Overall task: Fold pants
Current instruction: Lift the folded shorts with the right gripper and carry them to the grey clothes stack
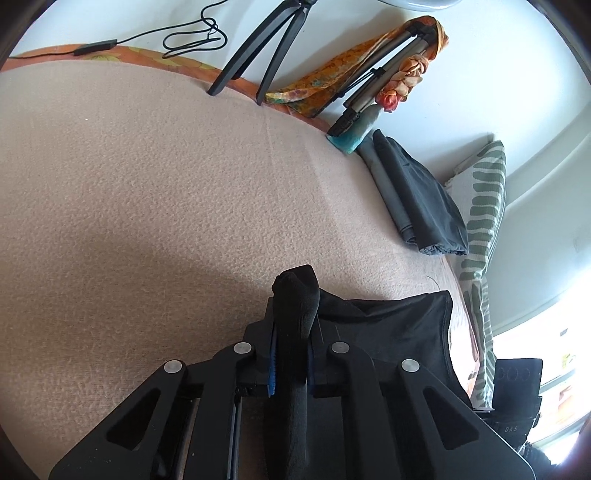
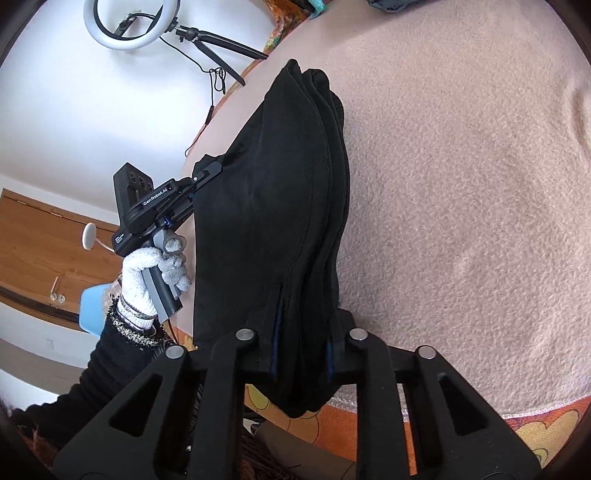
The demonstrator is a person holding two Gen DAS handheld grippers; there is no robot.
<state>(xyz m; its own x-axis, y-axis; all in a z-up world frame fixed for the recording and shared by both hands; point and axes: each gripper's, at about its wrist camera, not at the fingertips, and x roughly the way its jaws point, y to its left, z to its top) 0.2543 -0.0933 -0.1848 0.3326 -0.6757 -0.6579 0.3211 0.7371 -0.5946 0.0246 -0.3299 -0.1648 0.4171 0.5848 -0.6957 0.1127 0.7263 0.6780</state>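
Showing two hand-held grippers pinching one pair of black pants point(image 2: 273, 206) above a beige fleece blanket point(image 1: 155, 177) spread over a bed. Left gripper point(image 1: 291, 350): jaws closed on a bunched fold of the black fabric, which rises between the blue-edged pads and spreads away to the right over the blanket. Right gripper point(image 2: 301, 354): jaws clamped on several stacked layers of the same pants, the folded length running away from the camera, with an end hanging below the jaws. In the right wrist view the left gripper is seen from the side, gripping the far left edge of the garment and carried by a white-gloved hand point(image 2: 147, 273) with a black sleeve. Background: folded dark grey garments point(image 1: 417, 199) at the far right edge of the blanket beside a green-striped pillow point(image 1: 484, 206); a black tripod point(image 1: 258, 51) standing at the blanket's far edge; a ring light point(image 2: 131, 24) against the white wall
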